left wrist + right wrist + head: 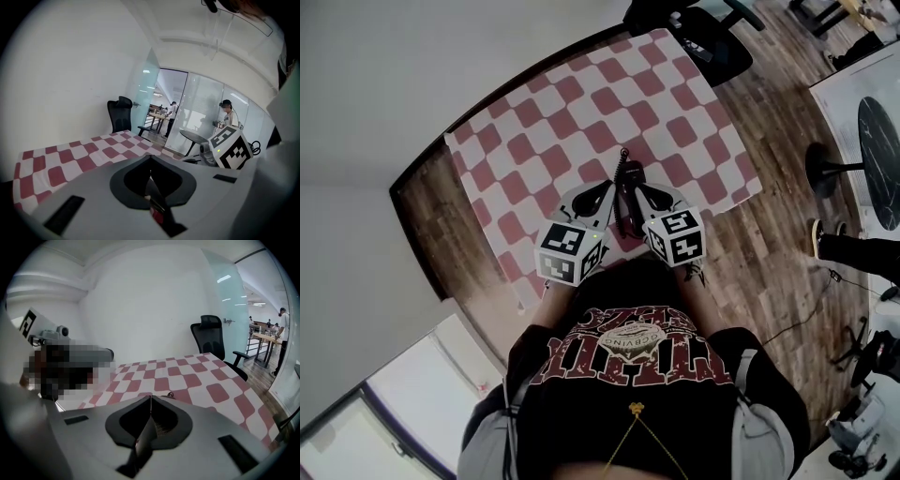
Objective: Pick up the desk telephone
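A dark red desk telephone lies near the front edge of a table covered by a red-and-white checked cloth, and its coiled cord runs away from me. My left gripper is close at the phone's left side and my right gripper at its right; I cannot tell whether either touches it. In the left gripper view the left gripper has its jaws together at the tips, with a red bit below them. The right gripper is shut as well, and the cord peeks over it.
A black office chair stands at the table's far corner. On the right stand a round dark table and a person's feet. Another person stands by the glass wall. Wooden floor surrounds the table.
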Motion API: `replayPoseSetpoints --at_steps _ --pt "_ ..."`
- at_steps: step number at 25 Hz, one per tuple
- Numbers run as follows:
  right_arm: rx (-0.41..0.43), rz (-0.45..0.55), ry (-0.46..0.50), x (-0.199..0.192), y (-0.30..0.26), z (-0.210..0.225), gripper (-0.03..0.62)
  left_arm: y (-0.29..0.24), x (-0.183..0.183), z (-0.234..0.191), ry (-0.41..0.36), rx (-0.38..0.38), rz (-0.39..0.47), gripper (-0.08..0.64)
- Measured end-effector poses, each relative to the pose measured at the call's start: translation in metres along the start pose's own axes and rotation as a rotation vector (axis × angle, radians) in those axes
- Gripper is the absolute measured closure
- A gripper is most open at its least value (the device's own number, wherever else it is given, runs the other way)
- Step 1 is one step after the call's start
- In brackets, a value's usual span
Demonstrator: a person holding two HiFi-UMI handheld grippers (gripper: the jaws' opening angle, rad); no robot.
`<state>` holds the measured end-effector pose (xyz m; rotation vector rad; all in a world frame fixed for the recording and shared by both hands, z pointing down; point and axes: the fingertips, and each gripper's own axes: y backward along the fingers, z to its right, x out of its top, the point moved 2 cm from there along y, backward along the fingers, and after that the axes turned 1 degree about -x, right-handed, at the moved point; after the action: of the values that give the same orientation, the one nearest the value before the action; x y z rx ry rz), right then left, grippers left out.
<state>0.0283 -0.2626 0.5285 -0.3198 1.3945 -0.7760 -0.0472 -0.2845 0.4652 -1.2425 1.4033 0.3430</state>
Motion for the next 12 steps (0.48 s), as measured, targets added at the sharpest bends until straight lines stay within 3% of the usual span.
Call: replayPoseSetpoints --at_steps 12 --pt "-0.037 -0.110 -0.014 -0.033 -0.026 0.011 0.572 -0.006 -0.014 -0.007 0.027 -0.021 -0.043 0.552"
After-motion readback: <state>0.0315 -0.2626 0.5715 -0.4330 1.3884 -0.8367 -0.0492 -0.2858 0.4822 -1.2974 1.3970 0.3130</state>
